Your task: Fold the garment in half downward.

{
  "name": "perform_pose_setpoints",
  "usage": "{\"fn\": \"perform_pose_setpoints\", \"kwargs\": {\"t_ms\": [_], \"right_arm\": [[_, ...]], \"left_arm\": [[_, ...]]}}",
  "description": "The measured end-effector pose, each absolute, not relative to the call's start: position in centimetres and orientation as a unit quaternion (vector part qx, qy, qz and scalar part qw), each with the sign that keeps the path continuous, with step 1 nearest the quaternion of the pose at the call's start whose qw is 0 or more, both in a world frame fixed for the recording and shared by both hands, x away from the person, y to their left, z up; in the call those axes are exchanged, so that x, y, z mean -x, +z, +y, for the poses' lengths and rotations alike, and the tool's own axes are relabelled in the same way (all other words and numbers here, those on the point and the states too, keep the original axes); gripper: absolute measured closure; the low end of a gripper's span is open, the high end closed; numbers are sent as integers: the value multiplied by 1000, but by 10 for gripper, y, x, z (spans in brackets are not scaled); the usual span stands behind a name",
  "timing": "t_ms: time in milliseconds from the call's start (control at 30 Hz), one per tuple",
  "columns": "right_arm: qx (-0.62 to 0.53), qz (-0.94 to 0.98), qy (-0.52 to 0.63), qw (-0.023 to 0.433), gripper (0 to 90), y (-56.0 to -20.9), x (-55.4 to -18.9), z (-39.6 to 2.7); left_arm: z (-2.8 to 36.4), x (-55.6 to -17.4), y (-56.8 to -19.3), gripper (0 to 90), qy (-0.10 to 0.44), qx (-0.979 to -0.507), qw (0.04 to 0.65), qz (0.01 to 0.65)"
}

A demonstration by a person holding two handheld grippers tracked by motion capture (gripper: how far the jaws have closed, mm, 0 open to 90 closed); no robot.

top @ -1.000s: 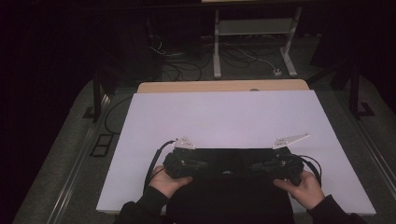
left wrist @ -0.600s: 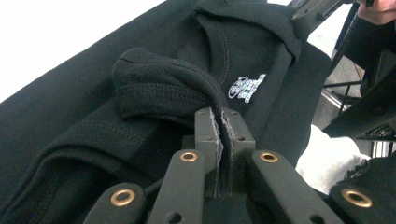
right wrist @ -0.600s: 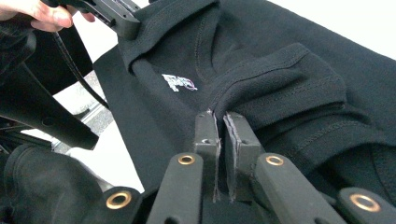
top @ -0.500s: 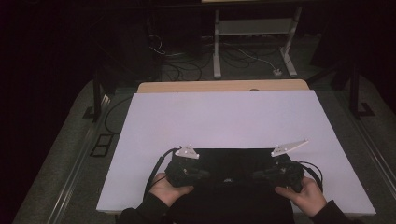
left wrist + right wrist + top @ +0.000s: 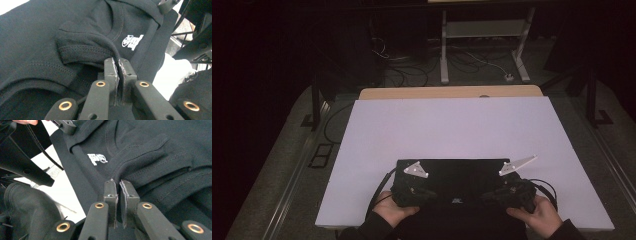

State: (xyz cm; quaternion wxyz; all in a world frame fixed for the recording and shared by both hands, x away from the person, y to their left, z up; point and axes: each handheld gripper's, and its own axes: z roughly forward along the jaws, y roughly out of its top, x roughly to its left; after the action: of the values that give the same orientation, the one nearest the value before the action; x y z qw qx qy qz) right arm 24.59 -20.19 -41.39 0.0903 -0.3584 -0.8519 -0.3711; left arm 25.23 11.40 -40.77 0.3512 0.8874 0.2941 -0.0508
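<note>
Two grippers, one garment. White desk (image 5: 452,125) is bare apart from a black T-shirt (image 5: 452,175) lying flat at its near edge, collar end toward the person, small white logo (image 5: 132,42) below the collar. Left gripper (image 5: 118,66) and right gripper (image 5: 118,187) sit near the two near corners, fingers nearly together, each pinching a fold of ribbed fabric. Judging by the symmetric grip, it's set up to lift or fold evenly.
</note>
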Motion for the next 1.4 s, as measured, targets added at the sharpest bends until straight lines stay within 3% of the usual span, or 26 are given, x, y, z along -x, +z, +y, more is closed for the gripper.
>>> {"fn": "perform_pose_setpoints", "kwargs": {"t_ms": [700,867,1000,1100,1267,1400], "right_arm": [[358,-862,-341,108,809,-420,-237,-198],[357,-863,-340,110,786,-419,-235,-199],[360,-862,-341,108,756,-418,-234,-202],[366,-859,-342,106,662,-416,-233,-203],[373,-858,-341,92,548,-412,-231,-207],[374,-861,-338,74,383,-405,-229,-209]], "left_arm": [[114,-246,-416,837,-70,-898,322,290],[115,-244,-415,789,-70,-900,321,288],[117,-243,-414,696,-67,-901,317,288],[118,-242,-413,676,-65,-903,315,285],[120,-240,-408,528,-56,-903,316,285],[123,-243,-405,437,-52,-900,316,294]]}}
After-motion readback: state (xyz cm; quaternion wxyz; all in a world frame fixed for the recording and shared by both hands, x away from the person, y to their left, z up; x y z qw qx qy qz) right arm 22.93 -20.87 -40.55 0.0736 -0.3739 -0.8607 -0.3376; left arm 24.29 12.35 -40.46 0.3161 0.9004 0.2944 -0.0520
